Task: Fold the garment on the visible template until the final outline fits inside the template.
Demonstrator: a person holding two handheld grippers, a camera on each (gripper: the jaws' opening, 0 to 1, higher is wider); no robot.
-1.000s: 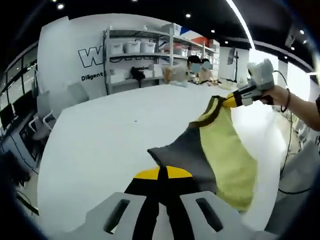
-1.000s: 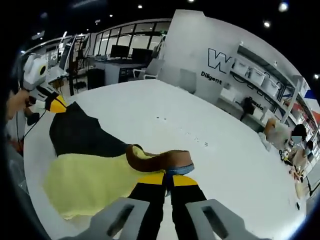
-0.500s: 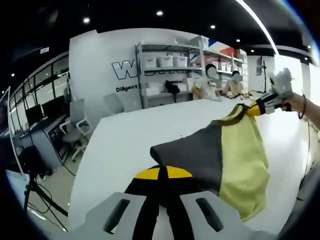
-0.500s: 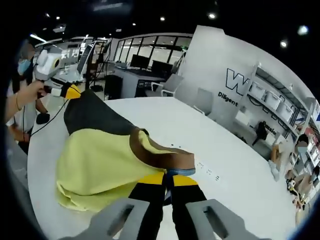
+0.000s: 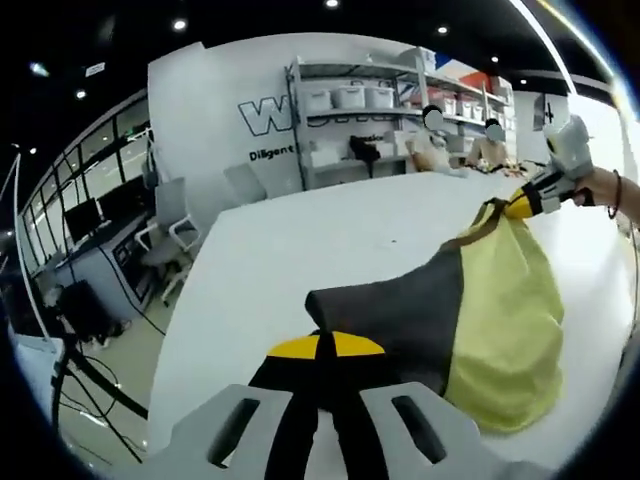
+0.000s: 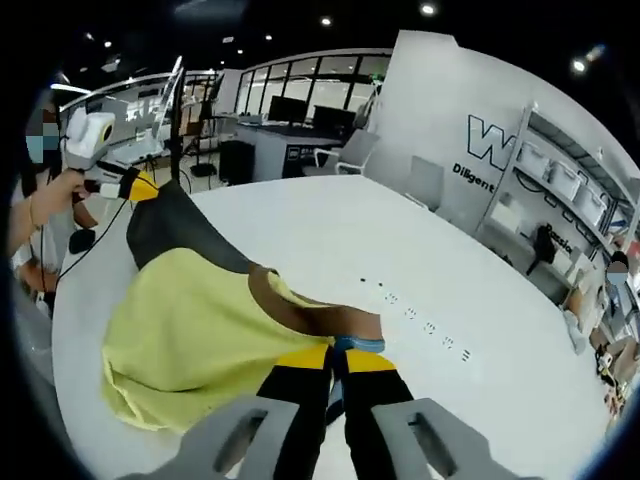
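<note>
Far across the white table (image 5: 300, 240), grey shelves (image 5: 355, 110) carry white bins (image 5: 350, 97) beside a lettered wall (image 6: 470, 130). Office chairs (image 5: 170, 215) stand left; desks with monitors (image 6: 300, 108) line the windows.

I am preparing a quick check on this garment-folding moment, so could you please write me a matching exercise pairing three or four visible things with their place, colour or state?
Things:
1. left gripper
2. right gripper
3. yellow and dark grey garment with brown trim
4. round white table
5. metal shelving unit with white bins

Descriptions:
A. stands against the white lettered wall
B. clamped on the dark grey fabric corner
C. held up between both grippers, sagging
D. clamped on the brown-trimmed edge
E. bears a row of small dark marks

Pairs: 1-B, 2-D, 3-C, 4-E, 5-A
</note>
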